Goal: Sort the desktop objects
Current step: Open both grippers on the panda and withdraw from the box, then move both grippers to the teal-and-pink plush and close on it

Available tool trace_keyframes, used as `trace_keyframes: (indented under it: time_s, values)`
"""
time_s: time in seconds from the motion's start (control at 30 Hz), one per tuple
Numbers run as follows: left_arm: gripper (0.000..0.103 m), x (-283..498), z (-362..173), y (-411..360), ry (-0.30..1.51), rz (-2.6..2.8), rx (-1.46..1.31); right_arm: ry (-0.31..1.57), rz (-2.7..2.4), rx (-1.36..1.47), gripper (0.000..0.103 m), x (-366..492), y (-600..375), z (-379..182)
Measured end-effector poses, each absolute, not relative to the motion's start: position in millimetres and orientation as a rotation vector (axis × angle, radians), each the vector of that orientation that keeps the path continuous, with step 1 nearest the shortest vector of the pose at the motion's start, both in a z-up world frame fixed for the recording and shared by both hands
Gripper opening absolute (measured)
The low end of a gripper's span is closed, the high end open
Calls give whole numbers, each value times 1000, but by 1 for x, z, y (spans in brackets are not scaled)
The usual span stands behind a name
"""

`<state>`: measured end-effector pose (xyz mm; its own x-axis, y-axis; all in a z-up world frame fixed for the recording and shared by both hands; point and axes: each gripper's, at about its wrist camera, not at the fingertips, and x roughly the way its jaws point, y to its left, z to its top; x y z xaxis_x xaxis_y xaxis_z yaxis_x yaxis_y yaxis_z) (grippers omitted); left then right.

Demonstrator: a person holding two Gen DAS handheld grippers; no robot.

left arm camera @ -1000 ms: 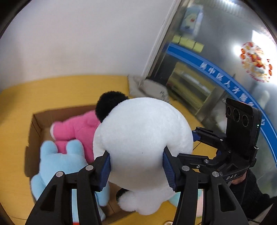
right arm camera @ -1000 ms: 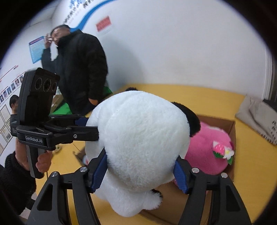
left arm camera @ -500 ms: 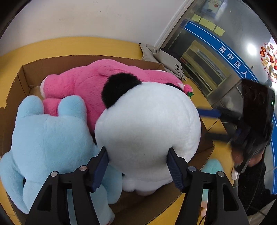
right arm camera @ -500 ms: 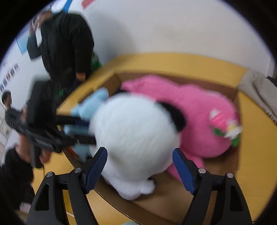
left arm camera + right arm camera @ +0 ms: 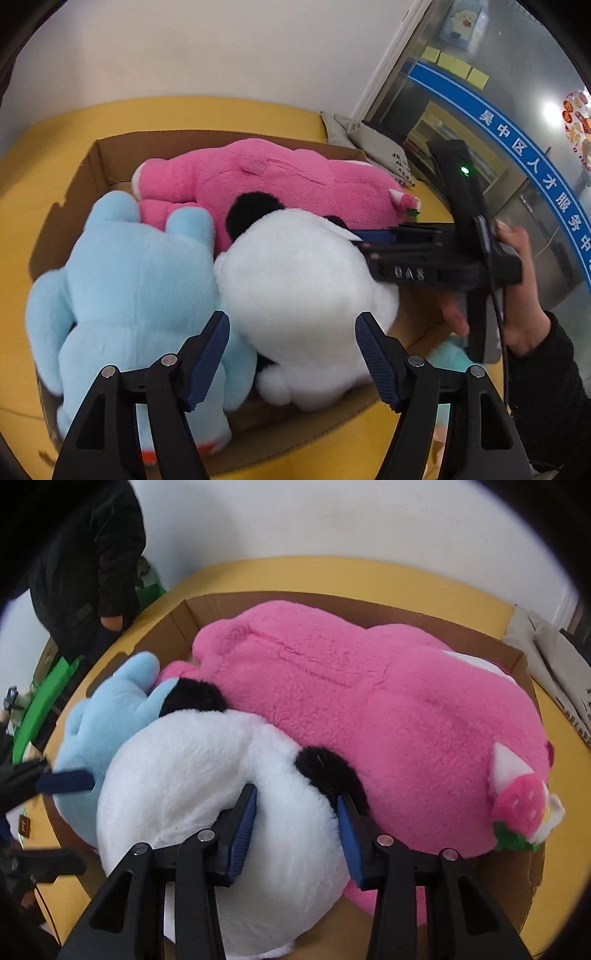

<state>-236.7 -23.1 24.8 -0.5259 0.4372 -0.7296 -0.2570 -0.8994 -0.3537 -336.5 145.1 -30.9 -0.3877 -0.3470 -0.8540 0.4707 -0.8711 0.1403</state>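
Observation:
A white panda plush (image 5: 303,277) (image 5: 184,775) with black ears lies in the cardboard box (image 5: 110,147) (image 5: 369,605), between a light blue plush (image 5: 129,277) (image 5: 110,709) and a big pink plush (image 5: 277,177) (image 5: 369,701). My left gripper (image 5: 291,325) straddles the panda's near side; its jaws are opening and the pads stand clear of the fur. One of its fingertips (image 5: 66,781) shows at the far left. My right gripper (image 5: 297,808) (image 5: 364,245) is closing, its pads digging into a fold of white fur beside one black ear.
The box sits on a yellow table (image 5: 55,129). Grey bags (image 5: 369,140) (image 5: 546,646) lie at the back right corner. A person in a black coat (image 5: 74,554) stands at the table's left end. A teal plush (image 5: 447,350) shows just outside the box's near right side.
The panda came down from above the box to lie inside it. The left jaws spread off its sides. The right jaws first widened, then narrowed onto its head.

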Motion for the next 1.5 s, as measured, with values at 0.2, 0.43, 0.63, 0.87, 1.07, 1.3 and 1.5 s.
trace_keyframes:
  time_s: [0.2,0.43,0.63,0.87,1.07,1.3,1.5]
  values:
    - [84,-189,35,-38,-296,2504,-1216,69,-2397,1284,73,-319,171,16]
    - [103,-118,57,-59,-284,2733,-1138,126,-2460,1303,80,-238,198,34]
    - [103,-80,57,-72,-322,2786,-1121,103,-2494,1394,80,-183,212,12]
    - [103,-57,52,-79,-345,2816,-1150,138,-2536,1436,80,-146,212,2]
    - [103,-51,53,-76,-357,2814,-1147,271,-2572,1438,80,-125,203,2]
    - [103,-54,50,-68,-346,2794,-1162,251,-2578,1435,80,-117,206,6]
    - [103,-60,45,-62,-351,2771,-1170,262,-2601,1418,80,-111,209,10]
